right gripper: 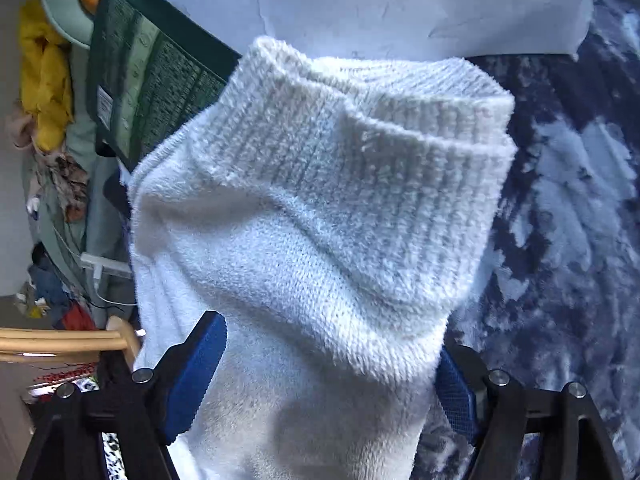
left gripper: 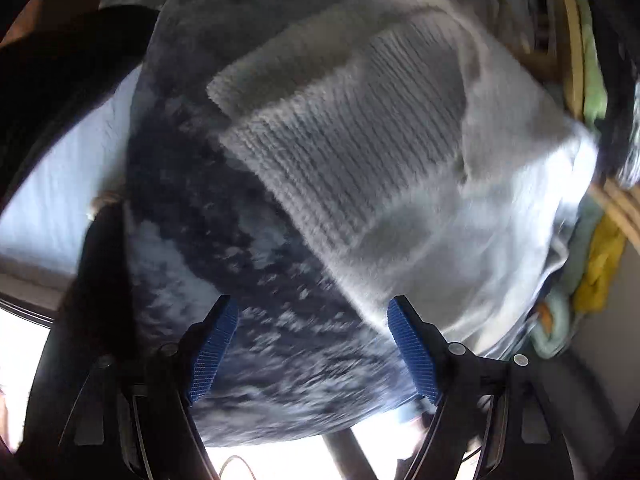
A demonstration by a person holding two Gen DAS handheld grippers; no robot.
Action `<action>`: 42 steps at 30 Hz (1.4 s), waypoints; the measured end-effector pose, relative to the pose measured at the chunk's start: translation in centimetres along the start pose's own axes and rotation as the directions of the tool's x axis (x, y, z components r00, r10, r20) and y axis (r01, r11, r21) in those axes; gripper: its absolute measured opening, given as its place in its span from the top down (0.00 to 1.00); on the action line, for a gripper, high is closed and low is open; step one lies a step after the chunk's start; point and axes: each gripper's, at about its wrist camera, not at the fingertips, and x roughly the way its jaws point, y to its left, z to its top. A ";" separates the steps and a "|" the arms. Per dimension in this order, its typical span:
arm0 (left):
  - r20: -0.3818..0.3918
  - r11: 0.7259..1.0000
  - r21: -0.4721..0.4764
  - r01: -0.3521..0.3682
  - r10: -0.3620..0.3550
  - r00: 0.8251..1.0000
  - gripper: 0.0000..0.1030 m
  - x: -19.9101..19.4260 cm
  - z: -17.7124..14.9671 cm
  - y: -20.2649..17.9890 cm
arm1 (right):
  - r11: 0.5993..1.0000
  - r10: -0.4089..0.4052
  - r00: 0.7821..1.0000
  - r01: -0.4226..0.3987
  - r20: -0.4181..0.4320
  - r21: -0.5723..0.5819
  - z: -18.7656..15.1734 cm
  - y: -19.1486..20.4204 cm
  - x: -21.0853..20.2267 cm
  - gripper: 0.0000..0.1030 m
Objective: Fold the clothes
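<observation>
A white knitted sock [right gripper: 320, 216] with a ribbed cuff fills the right wrist view. It lies between the blue pads of my right gripper [right gripper: 324, 384], whose jaws stand wide apart around it; the sock hides the right fingertip. In the left wrist view the same sock [left gripper: 372, 152] lies on a dark blue and white mottled blanket [left gripper: 224, 240]. My left gripper [left gripper: 312, 344] is open and empty over the blanket, its right pad beside the sock's lower edge. The left view is motion-blurred.
A pale sheet [right gripper: 400, 4] lies beyond the blanket [right gripper: 560, 200]. A green patterned mat [right gripper: 148, 80], yellow cloth [right gripper: 44, 76] and mixed clothes sit at the left. Wooden rails [right gripper: 60, 344] stand at lower left. A dark garment [left gripper: 60, 80] is at the left view's upper left.
</observation>
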 end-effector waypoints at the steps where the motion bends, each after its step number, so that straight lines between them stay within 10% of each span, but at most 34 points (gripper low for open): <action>1: 0.006 0.999 -0.020 0.038 -0.038 0.999 0.23 0.1 0.0 -0.1 | 1.000 0.021 1.000 -0.021 0.002 0.023 0.1 -0.2 0.2 0.21; 13: 0.166 0.989 -0.084 0.125 -0.110 0.980 0.24 0.4 0.7 -2.2 | 0.993 0.067 0.998 -0.065 -0.019 0.099 1.4 -3.7 -1.9 0.34; 16: 0.127 0.998 0.046 0.045 -0.051 0.991 0.75 0.6 0.1 -5.0 | 0.997 0.042 0.998 -0.040 -0.036 0.061 0.2 -3.8 -2.5 0.49; 19: 0.113 0.994 0.078 0.077 -0.085 0.990 0.82 0.0 -0.3 -6.6 | 0.996 0.065 0.997 -0.061 -0.044 0.071 0.1 -3.9 -2.6 0.54; 30: 0.062 0.933 0.280 0.225 -0.251 0.966 0.85 -4.5 -0.8 -15.5 | 0.999 -0.013 0.993 0.008 -0.118 -0.048 0.4 -2.8 -1.5 0.35; 37: 0.058 0.899 0.339 0.277 -0.314 0.948 0.90 -7.2 1.5 -19.7 | 0.994 0.059 0.992 -0.048 -0.111 0.095 1.0 -4.1 -1.9 0.33; 38: 0.061 0.895 0.347 0.281 -0.320 0.945 0.90 -7.6 1.7 -20.1 | 0.995 0.054 0.992 -0.045 -0.114 0.088 1.1 -3.8 -1.7 0.41; 39: 0.063 0.891 0.352 0.287 -0.328 0.942 0.90 -8.0 1.9 -20.4 | 0.996 0.051 0.992 -0.043 -0.113 0.074 1.1 -3.5 -1.7 0.82; 42: 0.081 0.888 0.383 0.253 -0.305 0.949 0.91 -9.7 2.1 -20.7 | 0.999 0.045 0.995 -0.043 -0.084 0.025 0.6 -2.7 -2.3 0.86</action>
